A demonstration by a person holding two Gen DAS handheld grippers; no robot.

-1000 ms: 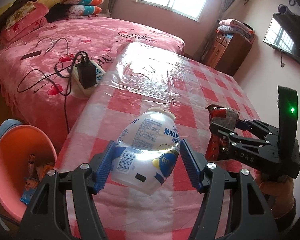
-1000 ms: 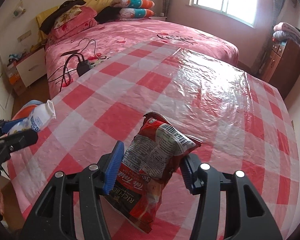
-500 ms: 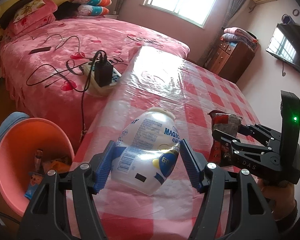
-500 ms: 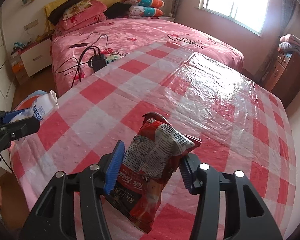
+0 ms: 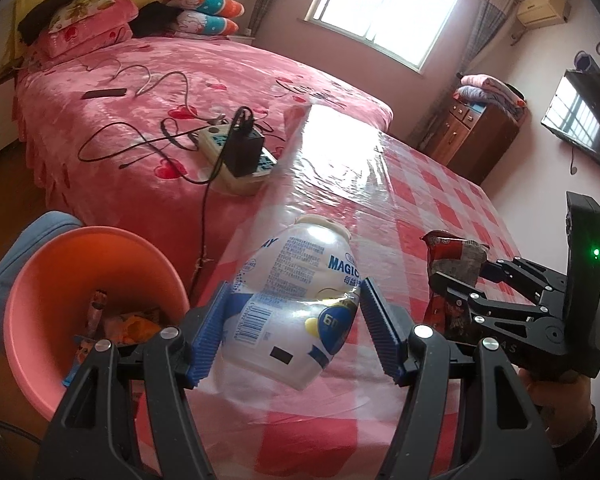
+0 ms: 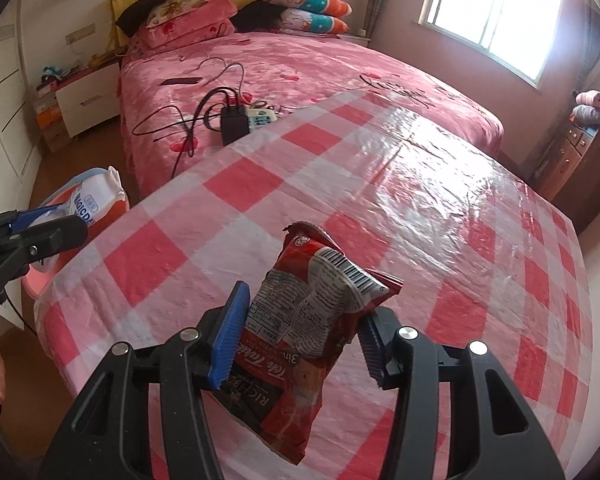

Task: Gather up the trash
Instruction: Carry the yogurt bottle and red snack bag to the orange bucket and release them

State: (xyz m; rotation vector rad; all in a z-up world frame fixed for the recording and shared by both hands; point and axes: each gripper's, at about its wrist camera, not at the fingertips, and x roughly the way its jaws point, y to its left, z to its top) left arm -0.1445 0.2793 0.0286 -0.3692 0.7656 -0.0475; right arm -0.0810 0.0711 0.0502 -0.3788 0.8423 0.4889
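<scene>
Left wrist: orange bin (image 5: pixel 40 320) holds wrappers (image 5: pixel 136 324).

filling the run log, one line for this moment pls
left gripper: shut on bottle | right gripper: shut on snack bag | bin: lower left

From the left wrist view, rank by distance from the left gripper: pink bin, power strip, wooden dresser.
From the left gripper, which holds the plastic bottle:
1. Pink bin, just left, below the table edge.
2. Power strip, on the bed ahead.
3. Wooden dresser, far right wall.
</scene>
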